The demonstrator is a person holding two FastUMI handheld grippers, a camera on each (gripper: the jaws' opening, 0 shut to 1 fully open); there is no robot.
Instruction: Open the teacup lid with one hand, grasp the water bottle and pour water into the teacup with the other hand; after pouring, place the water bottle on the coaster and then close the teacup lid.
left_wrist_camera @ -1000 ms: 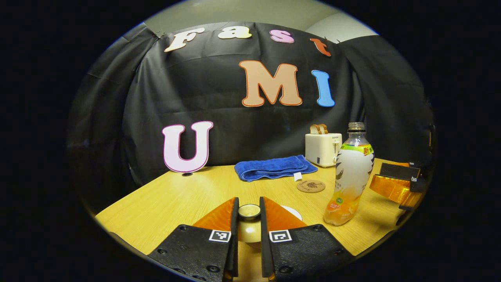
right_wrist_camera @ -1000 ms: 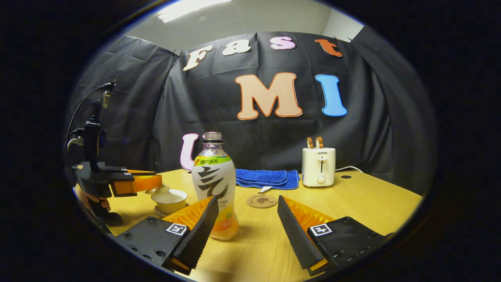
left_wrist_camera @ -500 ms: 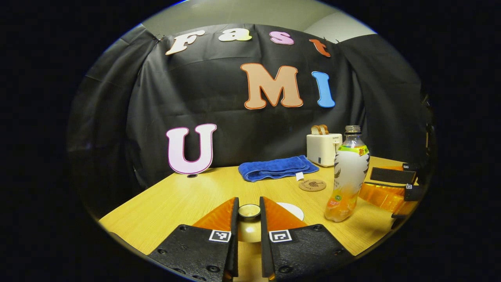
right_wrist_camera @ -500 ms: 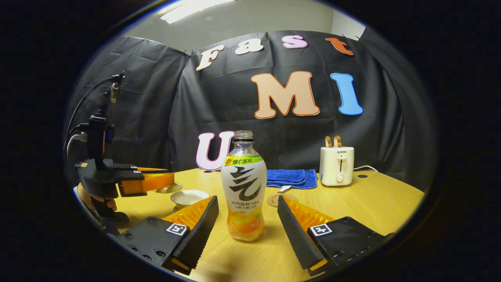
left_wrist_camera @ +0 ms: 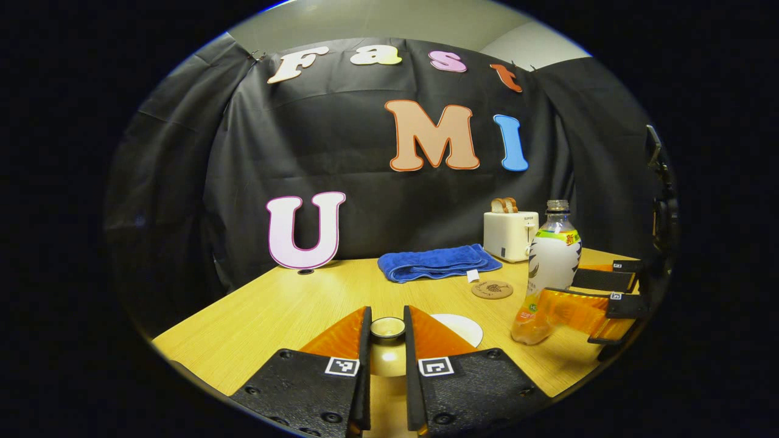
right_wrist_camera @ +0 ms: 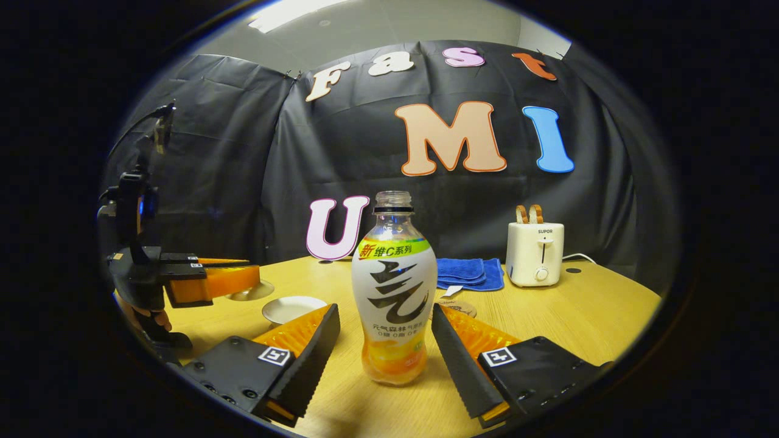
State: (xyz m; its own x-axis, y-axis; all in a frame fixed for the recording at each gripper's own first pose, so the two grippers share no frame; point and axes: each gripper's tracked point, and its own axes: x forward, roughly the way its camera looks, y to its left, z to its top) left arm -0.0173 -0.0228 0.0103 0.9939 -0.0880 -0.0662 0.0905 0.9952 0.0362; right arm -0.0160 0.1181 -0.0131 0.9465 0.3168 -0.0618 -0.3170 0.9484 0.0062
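In the left gripper view, the left gripper [left_wrist_camera: 387,347] was seen with its fingers pinched on the knob of the lid [left_wrist_camera: 387,328], held above the worktop [left_wrist_camera: 286,310]. The cup [left_wrist_camera: 456,327] was seen just past the right finger, at about 1 o'clock from the lid. The coaster [left_wrist_camera: 492,289], printed with a small dark drawing, lay farther off between cup and towel [left_wrist_camera: 437,263].

In the right gripper view, the right gripper [right_wrist_camera: 383,347] was shown with fingers spread wide on either side of the bottle [right_wrist_camera: 394,292], neither finger seen touching it. The bottle stood upright, uncapped, its white label marked with large black brush strokes and a green-yellow band of Chinese characters. At 2 o'clock from the bottle a white toaster [right_wrist_camera: 535,254] marked "SUPOR" was seen, bread in its slots.
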